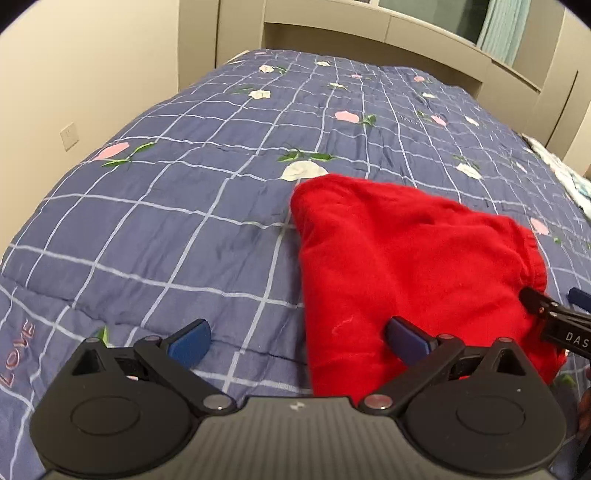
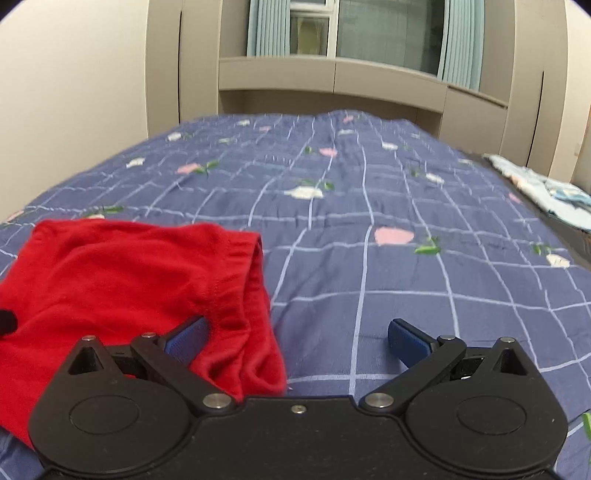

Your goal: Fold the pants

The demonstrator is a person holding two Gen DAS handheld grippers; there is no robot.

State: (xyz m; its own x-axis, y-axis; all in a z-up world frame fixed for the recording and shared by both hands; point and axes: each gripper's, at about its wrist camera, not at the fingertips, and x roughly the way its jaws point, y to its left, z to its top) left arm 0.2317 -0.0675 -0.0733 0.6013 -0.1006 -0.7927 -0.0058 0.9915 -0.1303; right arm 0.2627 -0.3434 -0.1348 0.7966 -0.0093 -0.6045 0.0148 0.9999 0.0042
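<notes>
"LOVE" stitched in pink on the quilt (image 1: 147,221) — "DAS" on the right gripper (image 1: 554,314).

A blue quilt (image 1: 192,206) with a white grid and pink and white embroidered flowers covers the bed. Pink "LOVE" lettering (image 1: 16,352) sits near its left edge. A beige headboard unit (image 2: 332,83) stands beyond, with pale blue curtains (image 2: 267,27) at the window above. A light patterned cloth (image 2: 546,192) lies at the bed's right side. A wall switch (image 1: 69,136) is on the left wall.

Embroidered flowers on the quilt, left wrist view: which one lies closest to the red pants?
The white flower, its lower right edge tucked just under the far corner of the red pants. The other flowers sit clear of them, out on the blue checked quilt.
</notes>
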